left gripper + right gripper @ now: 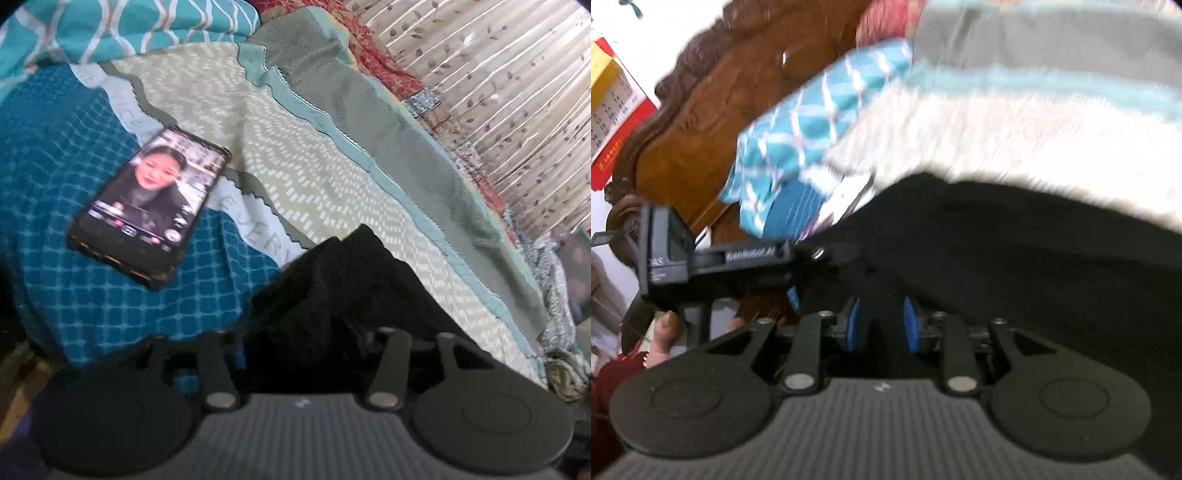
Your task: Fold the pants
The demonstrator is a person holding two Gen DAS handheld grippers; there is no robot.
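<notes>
A: Where are the pants?

B: The black pants lie bunched on the bed, on the patterned bedspread, right in front of the left gripper. In the right wrist view the same dark cloth fills the lower middle, spreading over the cream part of the cover.

A: Is the left gripper holding them?

B: I cannot tell. The black fabric sits between and over its fingers, and dark on dark hides the pads, so whether they press on the cloth is not visible.

A: And the right gripper?

B: The right gripper has its blue pads standing partly apart, with black fabric in the gap and all around them. Whether the pads pinch the cloth cannot be made out; the view is blurred.

A: Anything else nearby?

B: A phone with a lit screen lies on the blue checked part of the bedspread, left of the pants and apart from them. A teal pillow rests against the carved wooden headboard. At the left edge of the right wrist view, a hand grips the other gripper's handle. A leaf-print curtain hangs beyond the bed.
</notes>
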